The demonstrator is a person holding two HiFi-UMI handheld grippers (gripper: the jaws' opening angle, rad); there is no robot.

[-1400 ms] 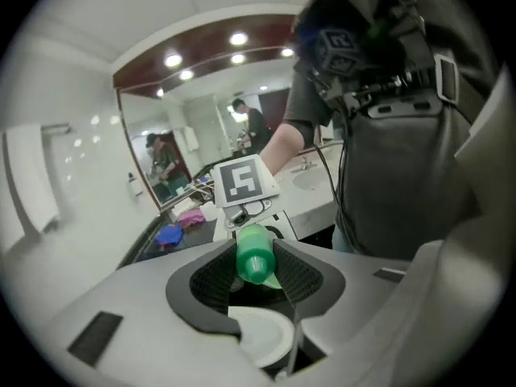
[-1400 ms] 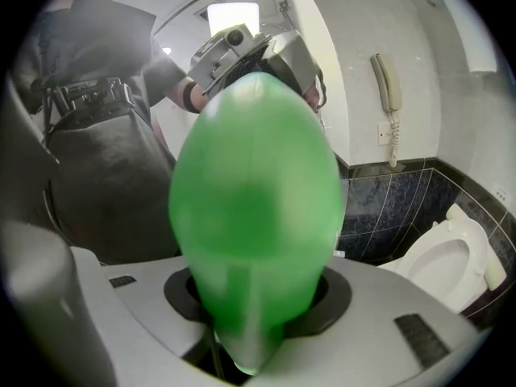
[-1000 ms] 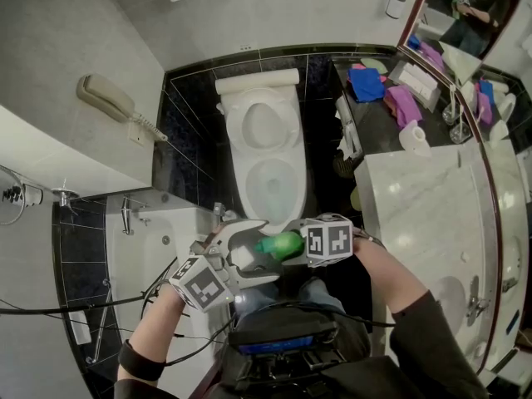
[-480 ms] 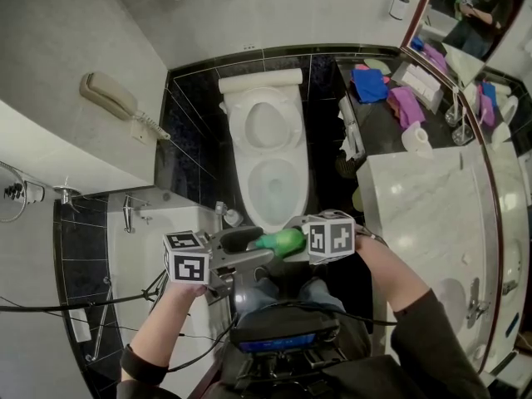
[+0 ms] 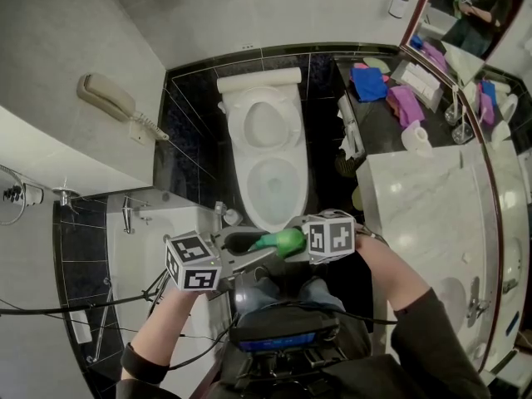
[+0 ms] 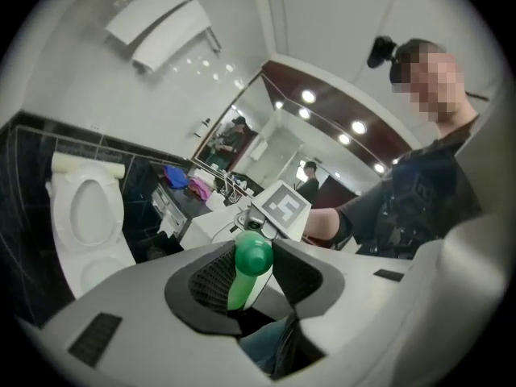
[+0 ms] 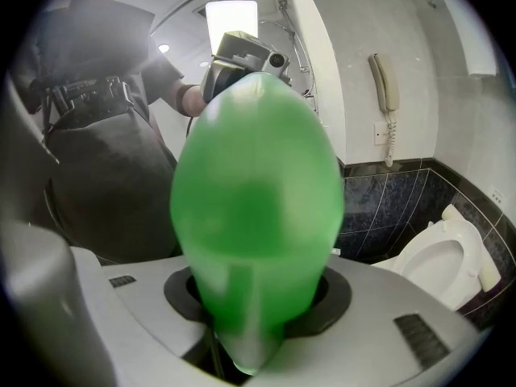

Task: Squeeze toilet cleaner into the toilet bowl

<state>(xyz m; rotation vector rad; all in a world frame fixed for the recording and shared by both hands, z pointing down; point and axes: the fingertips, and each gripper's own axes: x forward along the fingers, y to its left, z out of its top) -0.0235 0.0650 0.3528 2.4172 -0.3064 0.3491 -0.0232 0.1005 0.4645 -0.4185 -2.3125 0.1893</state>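
The green toilet cleaner bottle [image 5: 281,241] is held level over my lap, just in front of the white toilet [image 5: 243,183], whose lid is up. My right gripper [image 5: 293,238] is shut on the bottle's body [image 7: 256,208], which fills the right gripper view. My left gripper [image 5: 248,244] comes in from the left at the bottle's other end. Its jaws have just been closing, and the round green cap [image 6: 253,256] now sits pressed between its black pads [image 6: 216,279]. The right gripper's marker cube [image 6: 282,206] shows right behind the cap.
A wall phone [image 5: 108,98] hangs at the left. A dark counter [image 5: 378,119] at the right carries blue and purple cloths and a toilet roll [image 5: 413,135]. A marble vanity [image 5: 424,214] and mirror lie further right, a tub rim [image 5: 145,248] at the left.
The left gripper has rolled, so its marker cube faces differently, and its wide jaws have come together round the bottle's cap. The right gripper and the bottle have stayed put.
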